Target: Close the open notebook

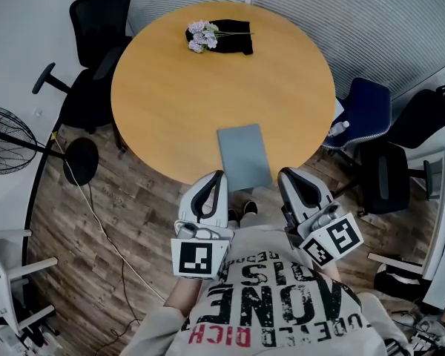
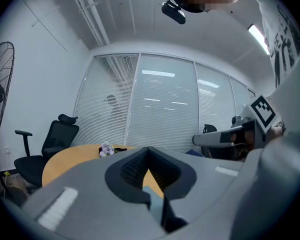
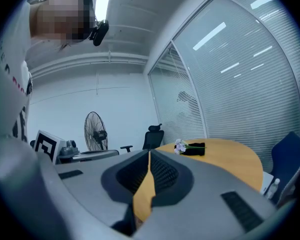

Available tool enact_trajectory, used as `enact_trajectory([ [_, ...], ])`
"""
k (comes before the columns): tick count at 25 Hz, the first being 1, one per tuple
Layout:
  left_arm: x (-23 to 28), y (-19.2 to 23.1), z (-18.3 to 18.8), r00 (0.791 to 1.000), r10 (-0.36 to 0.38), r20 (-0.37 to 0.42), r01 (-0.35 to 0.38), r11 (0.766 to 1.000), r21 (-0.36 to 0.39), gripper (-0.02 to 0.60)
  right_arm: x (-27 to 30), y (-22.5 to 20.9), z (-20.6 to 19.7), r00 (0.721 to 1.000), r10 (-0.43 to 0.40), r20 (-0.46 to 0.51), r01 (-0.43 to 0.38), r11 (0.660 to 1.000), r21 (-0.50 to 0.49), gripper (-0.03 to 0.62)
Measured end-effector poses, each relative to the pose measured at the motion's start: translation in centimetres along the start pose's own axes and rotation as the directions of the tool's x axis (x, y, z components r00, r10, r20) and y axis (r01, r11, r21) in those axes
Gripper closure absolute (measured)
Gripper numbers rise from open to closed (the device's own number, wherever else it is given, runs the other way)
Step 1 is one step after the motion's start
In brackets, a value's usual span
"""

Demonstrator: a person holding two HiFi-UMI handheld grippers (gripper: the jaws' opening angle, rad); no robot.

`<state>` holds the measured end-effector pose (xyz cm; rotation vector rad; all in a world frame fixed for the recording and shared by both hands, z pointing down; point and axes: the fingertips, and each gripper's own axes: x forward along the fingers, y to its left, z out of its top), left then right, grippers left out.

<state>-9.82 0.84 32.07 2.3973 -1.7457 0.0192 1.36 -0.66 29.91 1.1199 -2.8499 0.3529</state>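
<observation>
My shirt (image 1: pixel 282 310) bears large black lettering, upside down from here, with what looks like "RICH" in red. My left tool (image 1: pixel 216 175) and right tool (image 1: pixel 285 173) each have their jaws together on nothing. The grey notebook (image 1: pixel 244 156) lies shut at the table's (image 1: pixel 156 102) near edge, between the tools. At the far side, flowers (image 1: pixel 202 35) rest on a black object (image 1: pixel 237 37).
</observation>
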Motion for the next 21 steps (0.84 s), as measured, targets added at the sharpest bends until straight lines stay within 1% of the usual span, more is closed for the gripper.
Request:
enact_trajectory([
  [13,0.3,-0.5,-0.4,0.999,-0.033,-0.004,0.033,0.999,0.0,0.571,-0.3,-0.4,0.4,0.999,-0.036,0.012,0.036,0.999,-0.001,0.574],
  [16,0.5,-0.7,-0.5,0.999,-0.041,-0.019,0.04,0.999,-0.012,0.571,-0.4,-0.5,0.4,0.999,-0.043,0.01,0.043,0.999,0.001,0.574],
  [21,1.0,-1.0,-0.6,0.998,-0.053,-0.016,0.053,0.999,0.004,0.571,-0.5,-1.1,0.4,0.999,-0.051,0.008,0.051,0.999,0.003,0.574],
])
